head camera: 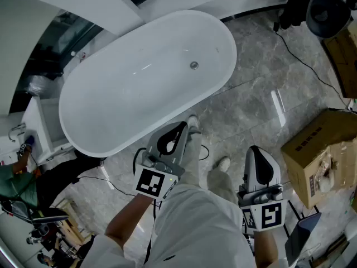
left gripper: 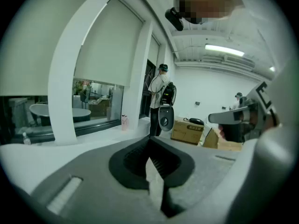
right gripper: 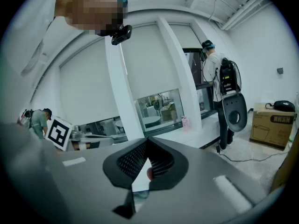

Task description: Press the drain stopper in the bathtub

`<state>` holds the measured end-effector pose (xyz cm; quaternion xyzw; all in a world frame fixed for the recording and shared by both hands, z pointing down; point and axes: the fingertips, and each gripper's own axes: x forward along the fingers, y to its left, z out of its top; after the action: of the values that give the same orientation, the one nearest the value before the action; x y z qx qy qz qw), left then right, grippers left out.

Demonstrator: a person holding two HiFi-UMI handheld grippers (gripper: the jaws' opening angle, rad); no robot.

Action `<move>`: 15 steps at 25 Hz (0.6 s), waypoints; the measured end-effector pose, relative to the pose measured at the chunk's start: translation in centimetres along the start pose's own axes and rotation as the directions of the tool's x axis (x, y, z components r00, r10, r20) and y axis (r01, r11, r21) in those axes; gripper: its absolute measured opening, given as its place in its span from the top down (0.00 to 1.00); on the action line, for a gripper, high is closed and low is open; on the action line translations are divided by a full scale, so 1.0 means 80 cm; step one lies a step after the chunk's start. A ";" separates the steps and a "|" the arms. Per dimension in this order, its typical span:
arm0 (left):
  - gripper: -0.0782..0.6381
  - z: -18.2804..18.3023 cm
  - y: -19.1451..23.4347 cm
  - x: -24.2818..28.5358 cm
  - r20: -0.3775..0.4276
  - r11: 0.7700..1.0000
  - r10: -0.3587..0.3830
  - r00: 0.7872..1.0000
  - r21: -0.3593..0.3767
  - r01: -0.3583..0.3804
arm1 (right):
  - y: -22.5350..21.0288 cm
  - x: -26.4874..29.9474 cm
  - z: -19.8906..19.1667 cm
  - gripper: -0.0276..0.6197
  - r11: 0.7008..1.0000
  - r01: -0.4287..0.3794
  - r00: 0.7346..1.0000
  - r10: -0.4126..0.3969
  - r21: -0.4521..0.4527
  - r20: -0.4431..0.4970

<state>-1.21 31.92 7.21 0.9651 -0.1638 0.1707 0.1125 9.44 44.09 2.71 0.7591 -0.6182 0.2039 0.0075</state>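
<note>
A white oval bathtub lies on the grey marble floor in the head view, with its round metal drain stopper on the tub floor toward the far right end. My left gripper is held near the tub's near rim, beside the person's shoes. Further right, my right gripper hangs over the floor, away from the tub. Both are far from the stopper. In the left gripper view the left gripper has its jaws together with nothing between them. The right gripper looks the same in its own view. Neither gripper view shows the tub.
Cardboard boxes stand on the floor at right. A black cable runs from dark equipment at top right. A white cabinet sits left of the tub. A person with a backpack stands by the window wall.
</note>
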 end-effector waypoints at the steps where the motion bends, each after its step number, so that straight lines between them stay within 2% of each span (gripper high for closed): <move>1: 0.88 -0.001 -0.026 -0.032 -0.002 1.000 0.000 1.000 -0.021 0.000 | 0.017 -0.024 0.001 0.95 1.000 -0.001 1.000 0.001 -0.002 0.005; 3: 0.88 -0.004 -0.075 -0.091 -0.002 0.998 0.006 1.000 -0.056 -0.006 | 0.052 -0.068 0.003 0.95 1.000 -0.016 1.000 0.016 -0.006 0.015; 6: 0.88 -0.007 -0.148 -0.163 0.009 0.995 0.025 1.000 -0.100 -0.024 | 0.102 -0.126 -0.001 0.95 0.997 -0.081 0.996 0.082 -0.015 0.019; 9: 0.88 0.004 -0.197 -0.211 0.049 0.990 0.007 0.999 -0.143 0.000 | 0.150 -0.167 -0.007 0.95 0.990 -0.136 0.991 0.136 -0.033 0.010; 12: 0.88 0.020 -0.207 -0.251 0.102 0.990 -0.032 0.994 -0.134 0.046 | 0.202 -0.189 -0.017 0.95 0.989 -0.140 0.990 0.140 -0.037 0.000; 15: 0.88 0.020 -0.186 -0.290 0.122 0.991 -0.068 0.990 -0.109 0.081 | 0.247 -0.192 -0.025 0.95 0.995 -0.103 0.995 0.103 -0.018 0.015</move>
<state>-16.07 51.66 -5.20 0.9710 -0.1434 0.0992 0.1635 -12.12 54.37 -5.11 0.7277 -0.6583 0.1926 -0.0017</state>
